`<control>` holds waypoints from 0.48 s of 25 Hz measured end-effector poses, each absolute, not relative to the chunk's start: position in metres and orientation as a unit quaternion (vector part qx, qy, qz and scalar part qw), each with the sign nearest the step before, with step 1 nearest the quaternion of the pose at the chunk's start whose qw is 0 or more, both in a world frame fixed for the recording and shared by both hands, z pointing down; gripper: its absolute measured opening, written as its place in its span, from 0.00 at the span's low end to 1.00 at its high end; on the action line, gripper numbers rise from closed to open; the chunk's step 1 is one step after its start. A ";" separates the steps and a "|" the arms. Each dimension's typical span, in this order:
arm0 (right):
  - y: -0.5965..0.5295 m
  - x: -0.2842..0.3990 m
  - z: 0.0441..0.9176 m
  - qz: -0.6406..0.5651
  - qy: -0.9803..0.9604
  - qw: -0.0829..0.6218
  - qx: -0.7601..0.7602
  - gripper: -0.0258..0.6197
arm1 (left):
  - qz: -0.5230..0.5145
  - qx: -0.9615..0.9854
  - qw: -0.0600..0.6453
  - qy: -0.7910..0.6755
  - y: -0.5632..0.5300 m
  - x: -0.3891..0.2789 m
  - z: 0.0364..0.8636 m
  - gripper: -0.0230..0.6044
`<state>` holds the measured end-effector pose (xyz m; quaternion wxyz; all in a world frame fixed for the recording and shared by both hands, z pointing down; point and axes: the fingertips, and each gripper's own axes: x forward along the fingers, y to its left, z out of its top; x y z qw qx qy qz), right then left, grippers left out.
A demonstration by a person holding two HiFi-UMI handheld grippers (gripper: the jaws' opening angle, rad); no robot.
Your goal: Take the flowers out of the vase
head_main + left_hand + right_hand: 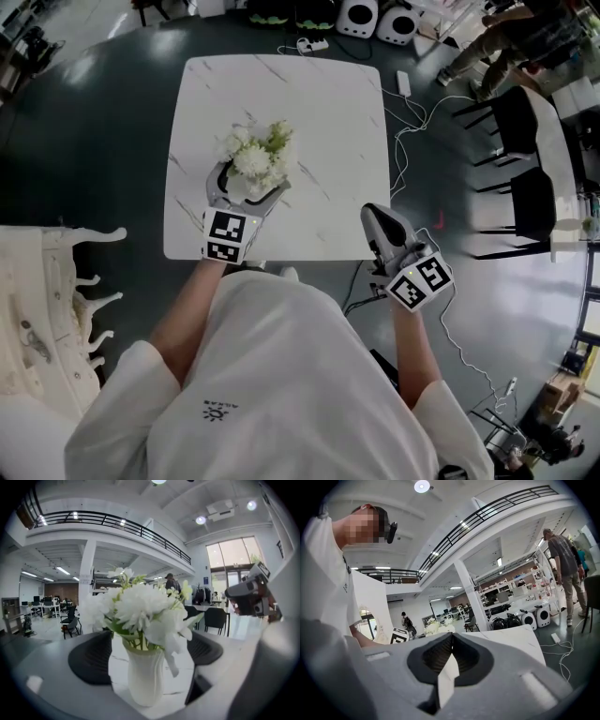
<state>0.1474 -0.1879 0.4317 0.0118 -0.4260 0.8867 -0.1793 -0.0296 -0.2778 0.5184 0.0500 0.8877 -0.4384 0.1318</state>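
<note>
White vase [144, 677] sits on the table [328, 103], flowers [140, 606] all in it. Left gripper [247, 187] reaches in, jaws wide either side of the vase, apparently not touching. Right gripper [380, 223] hangs off the table's edge, jaws pressed together, empty.

Lab hall: mezzanine [108, 522], workstations [44, 604]

1. Worktop [328, 112]: square, white, faint grey veining, rounded corners; stands on a dark grey floor [94, 141].
2. One white ribbed vase [146, 677] stands upright on it, left of centre, toward the near edge.
3. White flowers [258, 155] with green stems sit in the vase, clear of the worktop surface.
4. White cables [412, 122] lie on the floor just off the worktop's right edge.
</note>
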 end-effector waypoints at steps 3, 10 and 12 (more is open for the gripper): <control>-0.188 0.147 0.431 -0.180 0.886 0.011 -0.427 0.04 | 0.128 0.887 0.051 -0.440 -0.280 -0.031 0.514 0.79; -0.187 0.148 0.433 -0.182 0.885 0.011 -0.428 0.04 | 0.110 0.888 0.054 -0.444 -0.279 -0.032 0.507 0.76; -0.187 0.147 0.434 -0.183 0.885 0.010 -0.428 0.04 | 0.103 0.888 0.055 -0.444 -0.278 -0.032 0.504 0.72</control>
